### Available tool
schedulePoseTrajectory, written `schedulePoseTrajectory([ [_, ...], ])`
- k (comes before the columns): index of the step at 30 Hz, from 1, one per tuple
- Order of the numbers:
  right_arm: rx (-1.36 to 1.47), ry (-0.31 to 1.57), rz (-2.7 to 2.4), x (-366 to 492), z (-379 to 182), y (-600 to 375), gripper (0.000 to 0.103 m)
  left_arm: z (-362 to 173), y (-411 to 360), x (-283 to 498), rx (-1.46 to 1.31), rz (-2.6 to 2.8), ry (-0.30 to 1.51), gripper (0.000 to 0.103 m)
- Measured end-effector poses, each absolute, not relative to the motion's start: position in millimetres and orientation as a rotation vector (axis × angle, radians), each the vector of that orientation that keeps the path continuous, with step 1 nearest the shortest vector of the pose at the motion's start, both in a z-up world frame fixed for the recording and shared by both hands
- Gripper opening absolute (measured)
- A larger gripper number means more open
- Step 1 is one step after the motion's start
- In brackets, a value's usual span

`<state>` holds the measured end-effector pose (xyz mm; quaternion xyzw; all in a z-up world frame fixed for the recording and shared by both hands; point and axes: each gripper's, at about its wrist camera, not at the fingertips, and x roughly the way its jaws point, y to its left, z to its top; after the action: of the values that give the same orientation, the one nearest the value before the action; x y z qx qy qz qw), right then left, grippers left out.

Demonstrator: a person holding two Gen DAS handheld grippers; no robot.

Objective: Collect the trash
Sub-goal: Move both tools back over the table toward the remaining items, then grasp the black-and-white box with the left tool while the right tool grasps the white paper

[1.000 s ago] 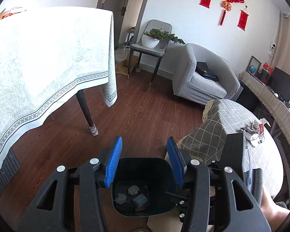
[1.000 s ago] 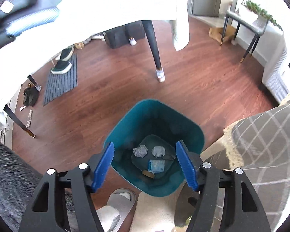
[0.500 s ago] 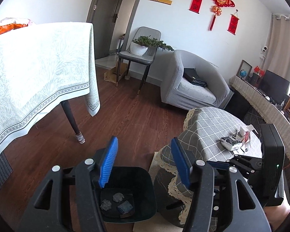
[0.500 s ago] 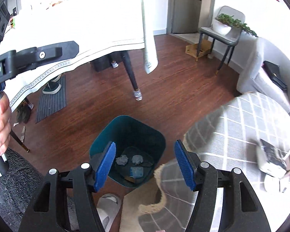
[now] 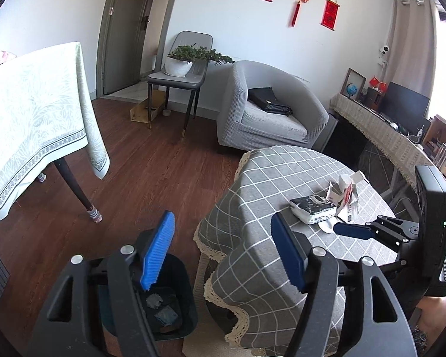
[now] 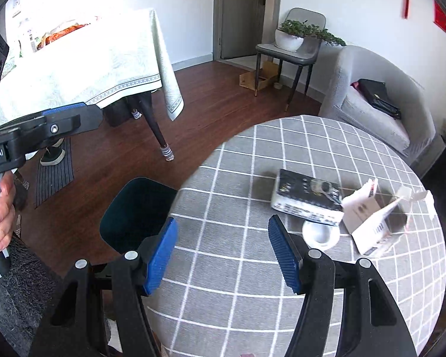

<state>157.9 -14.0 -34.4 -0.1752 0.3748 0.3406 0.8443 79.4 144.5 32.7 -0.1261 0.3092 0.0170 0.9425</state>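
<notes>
Three pieces of trash are left on the round desk [image 6: 238, 282] with the grey checked cloth: a black-and-white packet [image 6: 307, 197] lying flat, a torn-open white carton [image 6: 374, 220] on its side just to the right of it and touching it, and a small white dish or lid [image 6: 320, 234] tucked against the near edge of both. In the left wrist view the same group sits toward the far right of the desk: the packet [image 5: 312, 209], the carton [image 5: 346, 190] behind it. The teal bin [image 5: 169, 297] stands on the wooden floor just beside the desk's left edge, and it already holds some scraps, at least one crumpled grey wad [image 5: 154, 301] and a flat bluish piece [image 5: 166, 316]; the rest of its bottom is hidden behind the claw. From the right wrist view the bin [image 6: 133, 211] shows only a dark interior. So I judge the job partly done, with the three desk items yet to go in. The right claw [image 6: 221, 253] is spread wide and empty, above the desk short of the packet and dish. The left claw [image 5: 223, 253] is likewise spread and holds nothing, poised between the bin and the desk edge
</notes>
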Motion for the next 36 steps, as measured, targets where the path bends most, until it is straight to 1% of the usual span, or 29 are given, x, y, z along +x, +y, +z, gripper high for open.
schedulePoseTrajectory([
  [6,-0.341,0.776,0.653,169,-28,-63,0.064,30,106,94,-0.22,0.006,0.663,0.076],
  [8,-0.332,0.771,0.636,171,-25,-77,0.064,28,92,99,-0.205,-0.005,0.679,0.081],
  [11,-0.314,0.764,0.62,173,-22,-95,0.064,25,77,106,-0.193,-0.005,0.709,0.084],
  [13,-0.31,0.757,0.608,173,-18,-106,0.067,23,64,111,-0.188,0.005,0.728,0.086],
  [15,-0.31,0.746,0.595,175,-14,-119,0.077,21,51,116,-0.184,0.007,0.746,0.088],
  [19,-0.263,0.737,0.557,184,-5,-148,0.083,15,24,127,-0.163,-0.005,0.781,0.09],
  [21,-0.245,0.733,0.546,189,-1,-163,0.09,10,12,134,-0.15,-0.004,0.798,0.091],
  [25,-0.244,0.732,0.541,202,3,-184,0.092,-1,0,150,-0.147,0.015,0.82,0.092],
  [27,-0.245,0.734,0.546,211,4,-192,0.095,-5,-3,159,-0.159,0.029,0.825,0.093],
  [36,-0.227,0.755,0.559,245,-4,-218,0.095,-18,-11,193,-0.179,0.079,0.845,0.094],
])
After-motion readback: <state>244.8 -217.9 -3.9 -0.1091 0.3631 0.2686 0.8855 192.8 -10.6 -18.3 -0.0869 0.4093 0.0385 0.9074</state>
